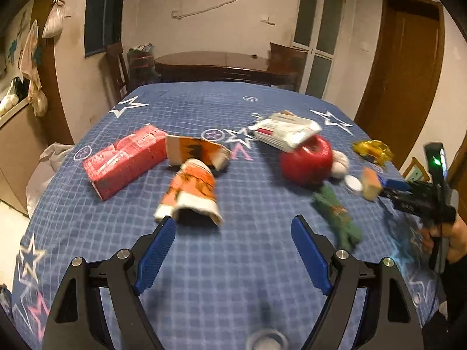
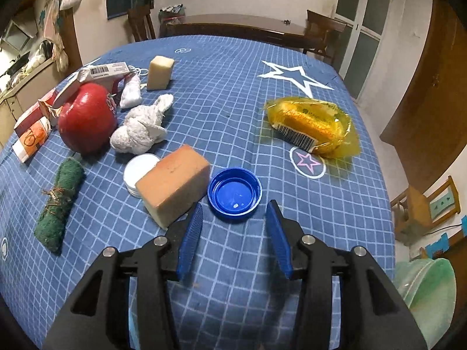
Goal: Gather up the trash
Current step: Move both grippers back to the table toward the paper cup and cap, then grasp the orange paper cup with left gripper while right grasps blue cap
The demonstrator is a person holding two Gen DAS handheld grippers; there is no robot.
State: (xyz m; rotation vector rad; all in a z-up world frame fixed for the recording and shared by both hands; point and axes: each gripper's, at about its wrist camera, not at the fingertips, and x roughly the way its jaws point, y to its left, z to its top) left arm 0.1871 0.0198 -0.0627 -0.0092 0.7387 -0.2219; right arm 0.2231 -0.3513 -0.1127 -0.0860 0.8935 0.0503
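Nearest the right wrist camera, the right hand-held gripper (image 2: 235, 208) hangs with its blue pads spread apart and empty, the round blue plastic bottle cap (image 2: 234, 191) lying open side up just ahead between the tips. Touching the cap's left side is a tan rectangular sponge block (image 2: 173, 185), with a white round lid (image 2: 138, 169) tucked behind it. Farther left lie a rolled green cloth tied with twine (image 2: 58, 201), a crumpled white rag (image 2: 140, 129) and a red apple-shaped object (image 2: 86, 116); a yellow crinkled plastic wrapper (image 2: 313, 125) sits apart to the right. All rest on the table's blue checked cloth with stars (image 2: 233, 73).

Across the table, the left hand-held gripper (image 1: 233, 223) is also wide open and holds nothing, its left tip just beside a crushed orange-and-white paper cup (image 1: 191, 192); a red carton (image 1: 125, 163) lies beyond.
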